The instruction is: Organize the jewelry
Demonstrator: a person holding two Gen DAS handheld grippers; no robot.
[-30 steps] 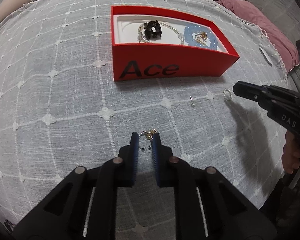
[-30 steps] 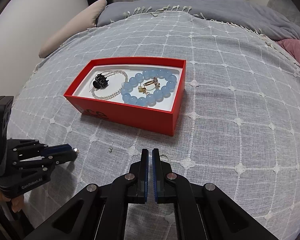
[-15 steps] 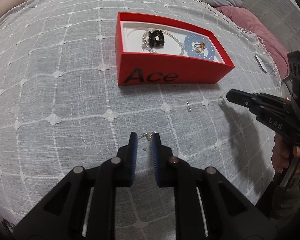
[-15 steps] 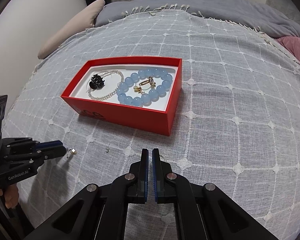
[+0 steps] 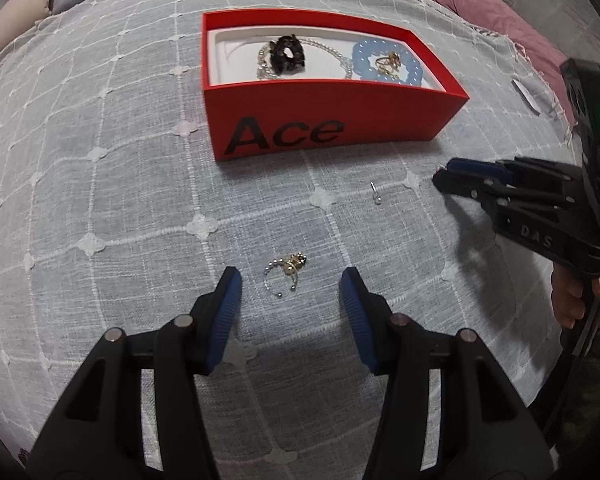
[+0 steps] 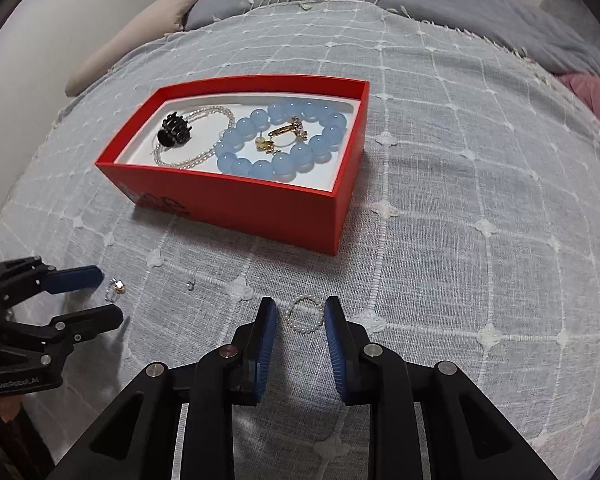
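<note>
The left gripper (image 5: 290, 286) points steeply down at the bed (image 5: 120, 200); its jaws have just been opening and stand apart, with a small gold-and-silver ring (image 5: 286, 274) lying on the cover between the fingertips, touched by neither pad. The right gripper (image 6: 300, 314) also points down; its jaws have just been opening and stand slightly apart, with a pearl ring (image 6: 304, 314) lying flat on the cover between them (contact with the pads cannot be told). A small pin (image 5: 376, 194) lies on the cover between the two grippers and the box. Beyond it sits the red box (image 6: 236, 204), open, holding a blue bead bracelet (image 6: 280, 140), gold earrings (image 6: 284, 136) inside that bracelet, a pearl strand (image 6: 196, 136) and a black clip (image 6: 174, 132).
</note>
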